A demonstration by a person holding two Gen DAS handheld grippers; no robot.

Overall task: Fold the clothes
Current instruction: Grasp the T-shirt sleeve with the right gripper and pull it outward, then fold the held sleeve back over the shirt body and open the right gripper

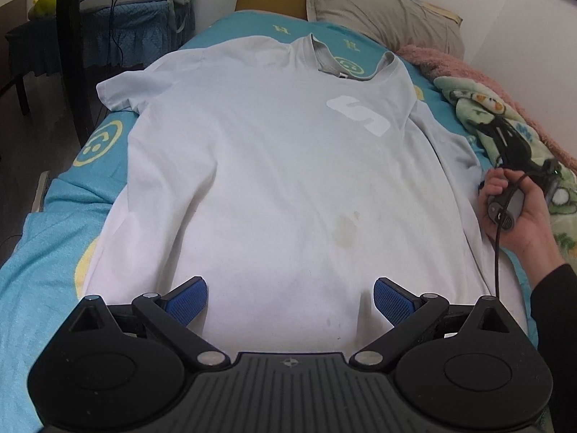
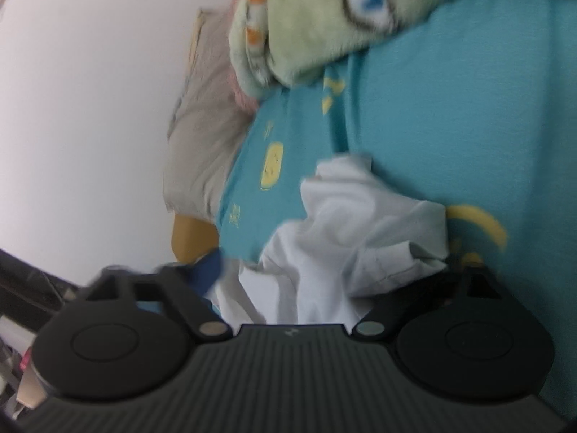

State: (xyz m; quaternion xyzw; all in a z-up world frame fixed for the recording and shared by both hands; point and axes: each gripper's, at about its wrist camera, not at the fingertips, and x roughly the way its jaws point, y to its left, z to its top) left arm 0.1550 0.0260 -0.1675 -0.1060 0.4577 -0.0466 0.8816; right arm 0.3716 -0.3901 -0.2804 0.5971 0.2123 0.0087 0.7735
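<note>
A white T-shirt with a white S print lies face up and spread flat on the teal bed sheet, collar at the far end. My left gripper hovers over the shirt's near hem, open, with nothing between its blue pads. At the right, a person's hand holds my right gripper by the shirt's right sleeve. In the blurred right wrist view that bunched sleeve lies between the wide jaws of my right gripper. One blue pad shows beside the cloth; the other finger is hidden under it.
A green patterned blanket and a pink one lie along the bed's right side by the wall. A grey pillow rests at the head. A dark chair with blue cushions stands off the bed's left edge.
</note>
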